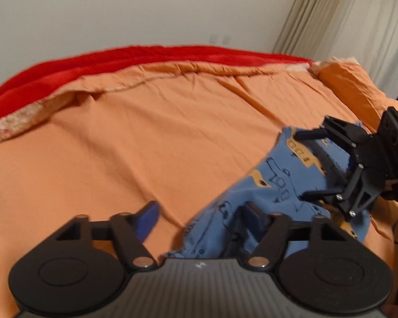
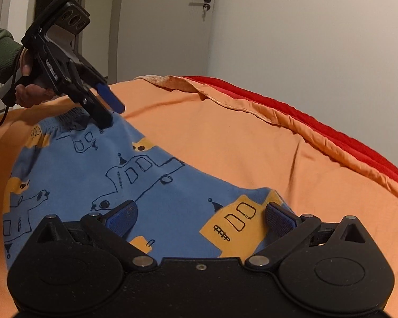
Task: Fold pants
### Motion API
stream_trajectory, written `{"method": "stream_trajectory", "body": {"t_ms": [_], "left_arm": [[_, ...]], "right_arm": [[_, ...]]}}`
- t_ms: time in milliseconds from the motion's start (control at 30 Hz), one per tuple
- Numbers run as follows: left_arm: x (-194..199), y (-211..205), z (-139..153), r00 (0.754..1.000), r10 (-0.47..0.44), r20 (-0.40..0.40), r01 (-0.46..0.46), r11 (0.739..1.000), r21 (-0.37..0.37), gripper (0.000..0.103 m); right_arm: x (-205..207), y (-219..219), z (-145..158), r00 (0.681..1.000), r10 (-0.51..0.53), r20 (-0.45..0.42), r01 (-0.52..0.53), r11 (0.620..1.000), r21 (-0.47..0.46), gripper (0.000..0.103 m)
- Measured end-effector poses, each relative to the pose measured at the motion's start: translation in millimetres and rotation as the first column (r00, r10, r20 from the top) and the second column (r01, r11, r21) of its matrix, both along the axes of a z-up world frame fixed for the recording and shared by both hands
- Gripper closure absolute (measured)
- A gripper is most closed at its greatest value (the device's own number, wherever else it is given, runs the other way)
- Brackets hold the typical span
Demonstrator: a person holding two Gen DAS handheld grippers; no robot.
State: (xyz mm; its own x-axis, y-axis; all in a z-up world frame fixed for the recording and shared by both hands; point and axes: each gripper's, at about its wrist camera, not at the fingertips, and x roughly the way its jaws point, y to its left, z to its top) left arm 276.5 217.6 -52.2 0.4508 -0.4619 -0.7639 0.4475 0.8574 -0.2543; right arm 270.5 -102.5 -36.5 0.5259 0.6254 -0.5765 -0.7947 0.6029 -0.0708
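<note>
Blue children's pants printed with boats and yellow patches lie flat on the orange bedsheet, with the elastic waistband on the far side in the right wrist view. My left gripper hangs over the waistband corner with its jaws apart. The pants' edge lies between the fingers, and one fingertip touches the waistband. My right gripper stands open low over the other end of the pants, gripping nothing. In the left wrist view the right gripper is at the right, above the cloth.
A red blanket runs along the bed's far edge under the turned-back sheet. An orange pillow lies by the curtains. A white door and a wall stand behind. A hand and green sleeve hold the left gripper.
</note>
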Motion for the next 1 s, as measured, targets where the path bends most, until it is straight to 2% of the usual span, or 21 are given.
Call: {"method": "stream_trajectory", "body": {"t_ms": [100, 167, 233, 300, 333, 367, 400, 433, 467, 500, 533, 567, 633, 667, 700, 733, 767, 833, 867, 933, 1000], "left_arm": [[0.5, -8.3, 0.9, 0.999, -0.025, -0.038, 0.027, 0.998, 0.065, 0.046], [1.0, -17.5, 4.8, 0.998, -0.028, -0.053, 0.036, 0.987, 0.155, 0.074], [0.8, -28.1, 15.1, 0.998, -0.026, -0.063, 0.037, 0.982, 0.184, 0.087], [-9.6, -48.2, 30.1, 0.997, -0.081, 0.014, 0.074, 0.953, 0.293, 0.090], [-16.4, -58.7, 33.7, 0.988, -0.140, 0.057, 0.109, 0.923, 0.369, 0.091], [-21.7, -65.3, 32.9, 0.979, -0.192, 0.069, 0.144, 0.890, 0.432, 0.093], [-22.2, -67.3, 27.7, 0.978, -0.198, 0.057, 0.150, 0.874, 0.462, 0.092], [-21.5, -66.1, 22.7, 0.982, -0.182, 0.050, 0.138, 0.873, 0.467, 0.082], [-22.7, -64.1, 20.5, 0.985, -0.158, 0.065, 0.110, 0.878, 0.467, 0.065], [-26.0, -61.8, 21.3, 0.987, -0.118, 0.106, 0.054, 0.880, 0.472, 0.054], [-30.2, -59.3, 24.4, 0.987, -0.067, 0.147, -0.010, 0.883, 0.469, 0.034], [-35.9, -55.4, 29.4, 0.983, 0.007, 0.183, -0.089, 0.892, 0.442, 0.019], [-50.5, -49.7, 38.0, 0.964, 0.152, 0.218, -0.221, 0.916, 0.336, 0.011], [-61.4, -50.1, 40.1, 0.949, 0.213, 0.232, -0.275, 0.919, 0.283, 0.008], [-71.2, -53.9, 39.1, 0.937, 0.248, 0.246, -0.310, 0.915, 0.259, 0.005], [-80.5, -61.6, 34.9, 0.926, 0.271, 0.263, -0.340, 0.901, 0.270, 0.002], [-87.5, -70.6, 27.1, 0.921, 0.274, 0.278, -0.357, 0.878, 0.319, 0.002], [-97.7, -85.4, 4.4, 0.928, 0.235, 0.291, -0.352, 0.811, 0.467, 0.003], [-101.8, -87.0, -5.1, 0.934, 0.210, 0.290, -0.338, 0.786, 0.517, 0.003], [-111.1, -78.1, -6.5, 0.928, 0.179, 0.326, -0.332, 0.791, 0.513, 0.001], [-107.4, -67.1, 1.7, 0.932, 0.194, 0.305, -0.334, 0.787, 0.520, 0.000]], "right_arm": [[-3.3, 0.3, 0.0, 1.000, -0.006, 0.009, 0.006, 1.000, -0.006, 0.001], [-5.4, -0.5, 0.4, 1.000, -0.006, 0.016, 0.006, 1.000, -0.008, 0.001], [-4.1, 1.3, -0.1, 1.000, -0.008, 0.014, 0.008, 1.000, -0.006, 0.001], [-5.7, 0.8, 0.2, 1.000, -0.015, 0.023, 0.015, 1.000, -0.005, 0.001], [-7.2, 0.6, 0.0, 0.999, -0.019, 0.031, 0.020, 1.000, -0.006, 0.001], [-8.8, 0.1, -0.6, 0.999, -0.024, 0.040, 0.024, 1.000, -0.006, 0.001], [-10.6, -0.2, -1.1, 0.998, -0.027, 0.049, 0.028, 1.000, -0.008, 0.001], [-12.4, -0.1, -1.9, 0.998, -0.030, 0.059, 0.031, 0.999, -0.011, 0.001], [-13.6, 0.6, -3.0, 0.997, -0.033, 0.069, 0.035, 0.999, -0.017, 0.001], [-15.2, 1.2, -3.0, 0.996, -0.039, 0.081, 0.041, 0.999, -0.024, 0.001], [-17.6, 1.3, -1.5, 0.993, -0.054, 0.104, 0.057, 0.998, -0.028, 0.001], [-21.8, 0.7, 1.4, 0.987, -0.083, 0.140, 0.088, 0.996, -0.032, 0.001], [-32.1, -5.0, 10.8, 0.971, -0.143, 0.192, 0.149, 0.989, -0.020, 0.001], [-37.3, -10.6, 16.0, 0.967, -0.165, 0.195, 0.167, 0.986, 0.009, 0.001], [-42.2, -15.7, 19.5, 0.965, -0.186, 0.184, 0.182, 0.983, 0.036, 0.001], [-46.6, -18.6, 20.5, 0.964, -0.206, 0.167, 0.201, 0.978, 0.049, 0.001], [-50.5, -19.7, 18.7, 0.964, -0.220, 0.151, 0.216, 0.976, 0.041, 0.001], [-58.1, -20.8, 9.2, 0.957, -0.234, 0.170, 0.242, 0.970, -0.027, 0.001], [-61.1, -23.1, 3.4, 0.950, -0.241, 0.200, 0.261, 0.962, -0.079, 0.001], [-63.8, -41.2, -0.4, 0.933, -0.262, 0.245, 0.297, 0.948, -0.117, 0.001], [-58.6, -72.2, 0.5, 0.916, -0.304, 0.262, 0.345, 0.930, -0.129, 0.001]]}}
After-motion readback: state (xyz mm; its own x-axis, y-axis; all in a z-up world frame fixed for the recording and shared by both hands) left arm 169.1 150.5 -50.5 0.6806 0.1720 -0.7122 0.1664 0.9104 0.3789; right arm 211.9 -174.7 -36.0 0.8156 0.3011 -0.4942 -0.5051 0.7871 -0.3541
